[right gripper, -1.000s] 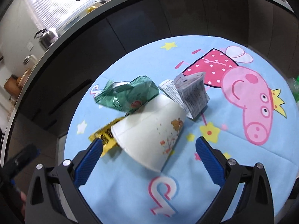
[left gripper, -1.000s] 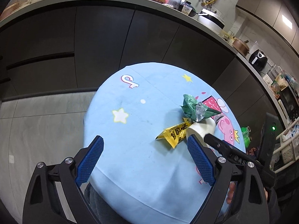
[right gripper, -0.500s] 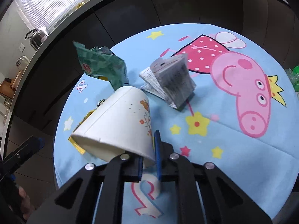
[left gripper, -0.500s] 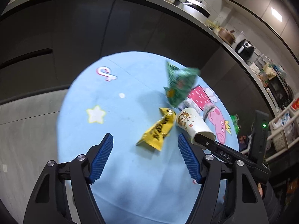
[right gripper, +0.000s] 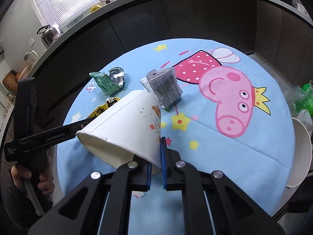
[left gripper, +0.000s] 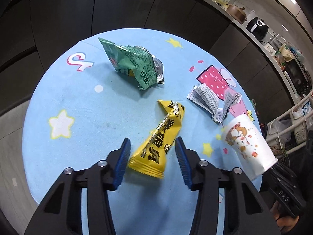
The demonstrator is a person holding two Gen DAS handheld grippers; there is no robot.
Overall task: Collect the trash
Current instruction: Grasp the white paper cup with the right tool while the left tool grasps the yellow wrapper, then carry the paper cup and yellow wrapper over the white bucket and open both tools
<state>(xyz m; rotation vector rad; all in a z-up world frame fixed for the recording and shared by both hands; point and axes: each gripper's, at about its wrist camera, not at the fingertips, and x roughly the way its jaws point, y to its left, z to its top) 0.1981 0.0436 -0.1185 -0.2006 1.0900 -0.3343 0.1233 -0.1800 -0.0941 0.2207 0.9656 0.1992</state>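
Under both my hands is a round table [left gripper: 64, 101] covered in a light blue cloth printed with a pink cartoon pig [right gripper: 230, 96], stars and a logo, and behind it runs a dark cabinet front [left gripper: 137, 5] below a pale countertop. The biggest piece of trash is the white paper cup [right gripper: 125, 129] with small cartoon prints: my right gripper [right gripper: 155, 156] has its blue pads pinched tight on the cup's rim wall, and the cup hangs tilted above the cloth, mouth toward me. My left gripper [left gripper: 151, 151] points down at the yellow snack wrapper [left gripper: 160, 143], which lies flat on the cloth; its jaws are closing with the wrapper's lower end between the blue pads, and a gap shows on each side, so they do not press it. Farther off, near the table's far edge, lies the crumpled green wrapper [left gripper: 133, 64] with its silver lining showing. A folded printed paper [left gripper: 213, 101] lies over the pig's dress, just beyond the cup. At the right edge of the right wrist view a white bowl [right gripper: 301, 152] juts past the table's rim
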